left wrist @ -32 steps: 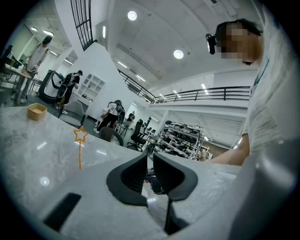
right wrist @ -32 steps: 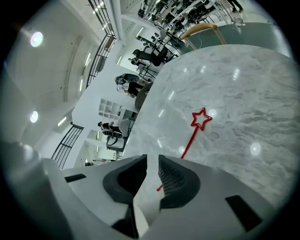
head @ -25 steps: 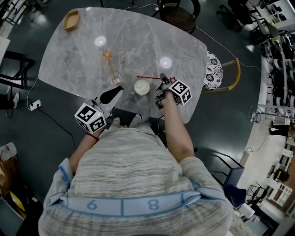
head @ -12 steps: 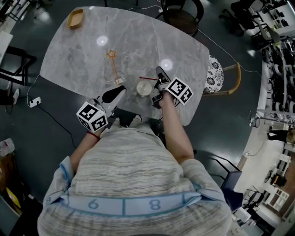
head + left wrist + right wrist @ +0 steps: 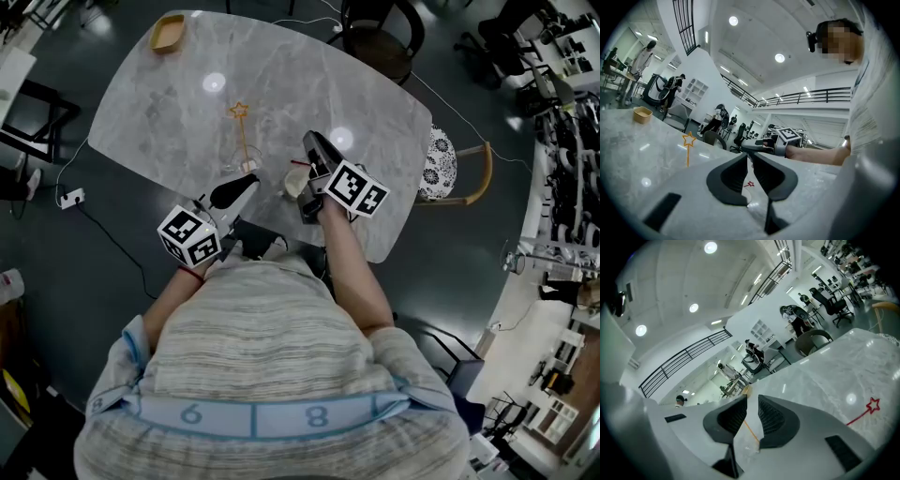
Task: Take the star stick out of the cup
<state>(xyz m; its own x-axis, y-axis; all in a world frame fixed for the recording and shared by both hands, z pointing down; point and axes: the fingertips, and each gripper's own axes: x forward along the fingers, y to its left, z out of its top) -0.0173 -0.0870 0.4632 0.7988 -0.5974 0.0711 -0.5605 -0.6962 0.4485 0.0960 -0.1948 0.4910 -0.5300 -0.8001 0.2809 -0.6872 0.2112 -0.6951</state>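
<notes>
Near the front edge of the bench (image 5: 356, 84), btw our two tools, the orange star stick (image 5: 687, 154) stands about upright w/ its foot in a clear cup (image 5: 247, 169), star on top. A red star stick (image 5: 858, 417) lies flat on the marble, out of any cup as far as we can tell. A white cup (image 5: 292, 184) sits just beside the right hand-held gripper (image 5: 752, 401). That one's jaws stand a narrow gap apart w/ nothing gripped; the orange stick shows beyond the gap, not in it. On the left hand-held gripper (image 5: 750, 158) the tips are all but together, empty, hovering near the clear cup. We judge the stick v. light, thin and stiff, prob. slick, so it could twist or slip in a loose pinch. Best hold, imo: mid-shaft, above the rim and below the star, then lift straight up so the cup doesn't tip.
</notes>
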